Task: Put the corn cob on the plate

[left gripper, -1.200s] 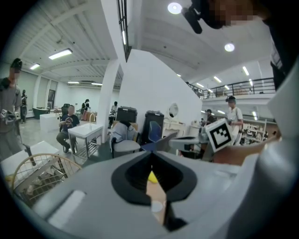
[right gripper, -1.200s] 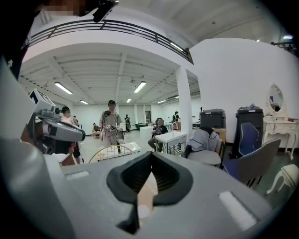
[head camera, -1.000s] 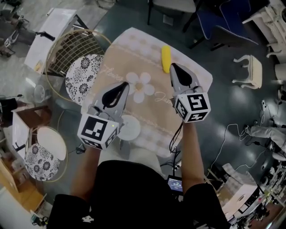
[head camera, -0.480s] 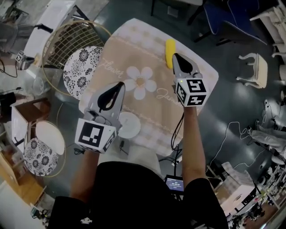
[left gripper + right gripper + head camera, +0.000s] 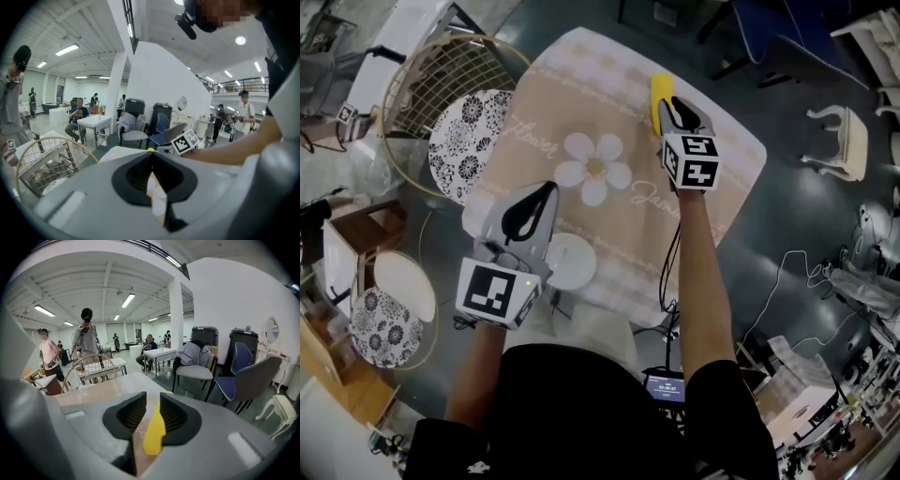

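Note:
The yellow corn cob [image 5: 655,94] lies at the far edge of the beige flower tablecloth [image 5: 609,216]. My right gripper [image 5: 671,103] reaches out to it, tips at the cob's right side. Its jaws have just been opening. In the right gripper view the corn cob [image 5: 154,430] shows in the narrow gap of the right gripper [image 5: 151,397], and the pads do not press on it. A small white plate [image 5: 569,262] sits near the table's near edge. My left gripper [image 5: 544,190] hovers shut and empty beside the plate; in its own view the left gripper [image 5: 150,153] has its tips together.
A round wire basket [image 5: 422,89] with a patterned plate [image 5: 467,142] stands left of the table. Another patterned plate [image 5: 382,323] sits lower left. Chairs [image 5: 787,47] and a white stool [image 5: 844,141] stand beyond and right of the table. Cables lie on the floor.
My right gripper has stretched farther out and lower, to the corn cob. The left gripper has sunk a little toward the table's near edge.

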`<act>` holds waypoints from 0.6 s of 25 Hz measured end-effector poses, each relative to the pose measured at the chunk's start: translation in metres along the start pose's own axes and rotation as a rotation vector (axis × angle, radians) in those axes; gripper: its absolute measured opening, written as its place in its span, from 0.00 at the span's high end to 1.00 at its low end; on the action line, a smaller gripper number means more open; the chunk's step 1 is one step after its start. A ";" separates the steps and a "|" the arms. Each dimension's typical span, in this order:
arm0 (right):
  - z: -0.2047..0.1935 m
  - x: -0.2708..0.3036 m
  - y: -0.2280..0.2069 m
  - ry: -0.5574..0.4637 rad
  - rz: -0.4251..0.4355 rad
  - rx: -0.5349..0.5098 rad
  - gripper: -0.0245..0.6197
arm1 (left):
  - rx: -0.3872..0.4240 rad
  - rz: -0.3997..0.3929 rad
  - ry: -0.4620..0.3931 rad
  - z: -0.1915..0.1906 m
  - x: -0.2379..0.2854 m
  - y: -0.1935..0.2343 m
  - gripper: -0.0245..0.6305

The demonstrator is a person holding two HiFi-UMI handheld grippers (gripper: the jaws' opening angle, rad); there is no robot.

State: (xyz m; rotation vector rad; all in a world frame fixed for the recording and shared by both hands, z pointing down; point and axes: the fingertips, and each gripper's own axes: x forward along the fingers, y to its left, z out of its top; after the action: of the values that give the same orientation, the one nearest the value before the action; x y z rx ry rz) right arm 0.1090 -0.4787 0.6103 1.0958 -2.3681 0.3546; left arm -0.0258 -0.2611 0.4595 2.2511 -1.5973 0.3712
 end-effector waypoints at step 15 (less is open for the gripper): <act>-0.045 0.058 -0.013 0.136 -0.081 -0.028 0.63 | -0.003 0.024 0.031 -0.022 -0.010 0.008 0.95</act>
State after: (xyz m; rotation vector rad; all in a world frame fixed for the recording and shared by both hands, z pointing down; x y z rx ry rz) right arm 0.1024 -0.5048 0.6797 1.1147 -2.1968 0.3541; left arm -0.0365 -0.2455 0.4767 2.2148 -1.6087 0.4078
